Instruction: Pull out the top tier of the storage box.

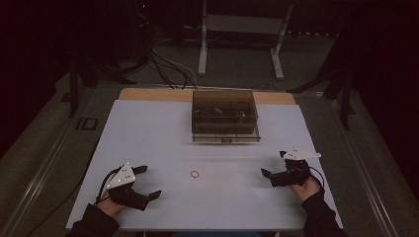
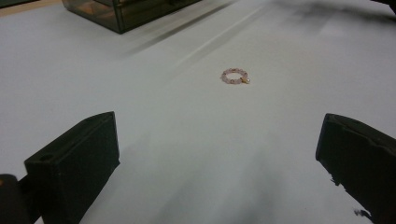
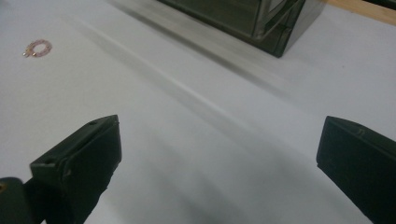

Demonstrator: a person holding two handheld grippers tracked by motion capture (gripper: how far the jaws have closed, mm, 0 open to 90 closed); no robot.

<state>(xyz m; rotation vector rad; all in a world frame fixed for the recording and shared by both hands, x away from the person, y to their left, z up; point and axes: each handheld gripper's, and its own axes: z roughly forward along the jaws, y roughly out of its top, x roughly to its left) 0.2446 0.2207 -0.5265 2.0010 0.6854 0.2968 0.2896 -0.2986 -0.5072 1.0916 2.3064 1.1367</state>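
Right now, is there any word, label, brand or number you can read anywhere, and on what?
None can be read.
Smoked box: a small pale strip on its front base, too blurred to read.
Bead bracelet, table sheet, left gripper, right gripper: no text.

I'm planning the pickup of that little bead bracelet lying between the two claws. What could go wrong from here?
The small pink beaded bracelet lies flat on the smooth white tabletop, so wide black claw jaws may push it along rather than pinch it. Both the left claw and the right claw stand open and apart from it; closing in together could make them collide. The dark translucent plastic box sits behind, where an overshoot might strike it.
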